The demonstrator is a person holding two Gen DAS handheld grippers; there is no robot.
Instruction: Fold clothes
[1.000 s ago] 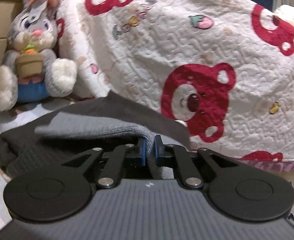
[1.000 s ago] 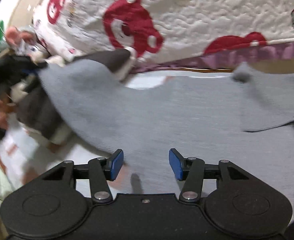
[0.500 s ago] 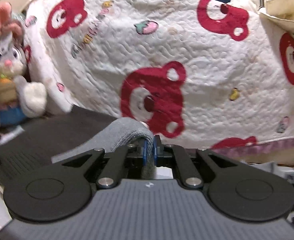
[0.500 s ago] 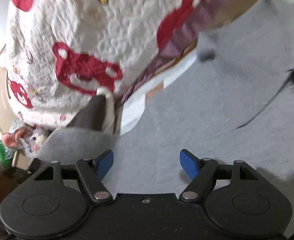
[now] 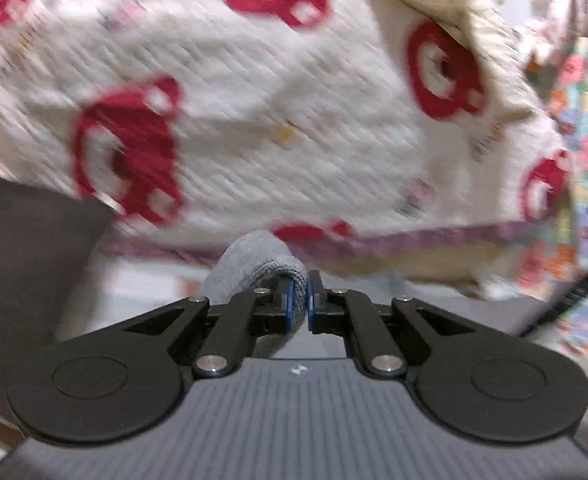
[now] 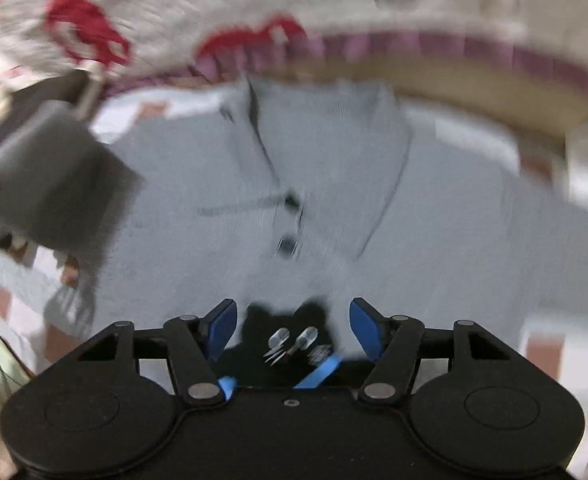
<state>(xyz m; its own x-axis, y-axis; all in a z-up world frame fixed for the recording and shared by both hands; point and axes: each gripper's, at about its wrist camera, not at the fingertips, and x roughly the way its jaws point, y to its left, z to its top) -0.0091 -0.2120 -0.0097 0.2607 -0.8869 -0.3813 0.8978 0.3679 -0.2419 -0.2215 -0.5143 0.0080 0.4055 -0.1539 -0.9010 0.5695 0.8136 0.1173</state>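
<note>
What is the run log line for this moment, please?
left hand-held gripper: shut on grey sweater | right hand-held gripper: open, nothing held, above sweater

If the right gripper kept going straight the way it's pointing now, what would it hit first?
Most likely the grey sweater spread on the bed. The right gripper is open and empty and points down at the sweater's buttoned front, though blur leaves the depth unclear.

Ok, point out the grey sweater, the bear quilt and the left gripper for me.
grey sweater (image 6: 198,184): right wrist view, flat chest panel left of the placket.
bear quilt (image 5: 294,120): left wrist view, white quilting between the red bears.
left gripper (image 5: 307,304): left wrist view, between the blue pads, pinching sweater fabric.
</note>
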